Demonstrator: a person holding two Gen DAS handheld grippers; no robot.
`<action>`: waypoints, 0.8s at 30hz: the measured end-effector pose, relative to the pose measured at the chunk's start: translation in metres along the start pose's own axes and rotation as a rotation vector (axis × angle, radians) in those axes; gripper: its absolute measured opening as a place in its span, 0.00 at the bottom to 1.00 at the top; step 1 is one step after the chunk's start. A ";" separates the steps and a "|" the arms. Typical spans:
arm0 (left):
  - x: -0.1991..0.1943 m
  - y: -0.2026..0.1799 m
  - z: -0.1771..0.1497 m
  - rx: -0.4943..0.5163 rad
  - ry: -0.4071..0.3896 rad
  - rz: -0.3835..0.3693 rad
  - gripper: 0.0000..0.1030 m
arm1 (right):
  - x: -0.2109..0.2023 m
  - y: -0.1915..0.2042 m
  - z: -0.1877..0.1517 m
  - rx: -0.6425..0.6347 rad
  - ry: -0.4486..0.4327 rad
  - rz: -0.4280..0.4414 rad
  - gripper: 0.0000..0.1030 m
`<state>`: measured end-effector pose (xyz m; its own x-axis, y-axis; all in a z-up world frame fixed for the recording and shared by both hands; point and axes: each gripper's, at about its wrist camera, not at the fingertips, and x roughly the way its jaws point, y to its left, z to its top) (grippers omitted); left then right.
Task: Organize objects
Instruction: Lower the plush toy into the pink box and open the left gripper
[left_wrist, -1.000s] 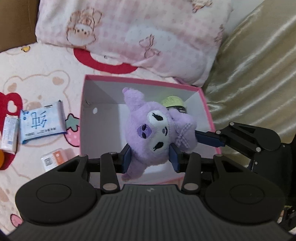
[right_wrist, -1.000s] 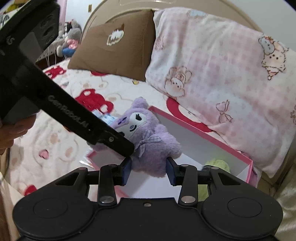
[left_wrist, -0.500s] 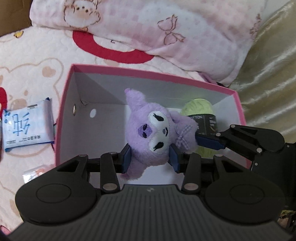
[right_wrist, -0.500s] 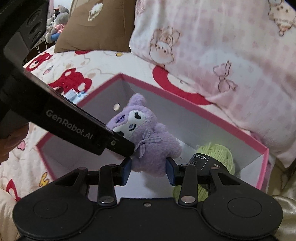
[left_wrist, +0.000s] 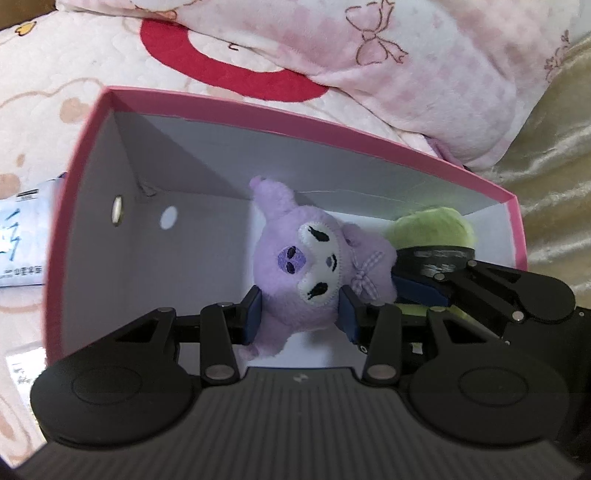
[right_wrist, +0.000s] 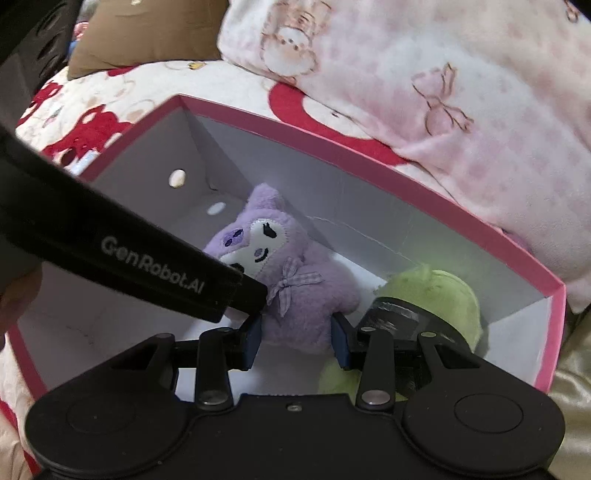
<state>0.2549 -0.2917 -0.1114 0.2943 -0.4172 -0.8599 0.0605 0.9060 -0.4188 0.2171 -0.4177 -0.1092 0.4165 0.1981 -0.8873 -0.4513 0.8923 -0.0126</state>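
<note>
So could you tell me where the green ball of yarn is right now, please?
In both wrist views the green yarn ball lies inside the pink box, in its right-hand end, right beside the purple plush toy.

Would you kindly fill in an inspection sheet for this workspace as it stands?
Surface: quilted bedspread with red bear prints.
Job's things: purple plush toy held inside the pink box; green yarn ball in the box beside it.
Clutter: blue-and-white packet left of the box; another packet, partly hidden.
Grippers: left gripper and right gripper both shut on the plush.
Cables: nothing seen.
Surroundings: pink checked pillow, brown pillow, gold fabric.
</note>
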 end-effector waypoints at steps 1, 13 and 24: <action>0.002 -0.002 0.001 -0.006 0.001 0.001 0.41 | 0.001 -0.003 0.000 0.008 0.007 -0.006 0.43; 0.028 0.002 0.011 -0.074 0.079 -0.021 0.41 | -0.005 -0.003 0.000 0.038 0.051 -0.062 0.42; 0.023 -0.020 0.012 0.077 0.100 -0.036 0.46 | -0.039 0.004 -0.025 0.083 -0.009 -0.045 0.42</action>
<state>0.2723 -0.3186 -0.1197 0.1940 -0.4508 -0.8713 0.1432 0.8917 -0.4294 0.1794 -0.4317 -0.0862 0.4426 0.1601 -0.8823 -0.3651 0.9309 -0.0143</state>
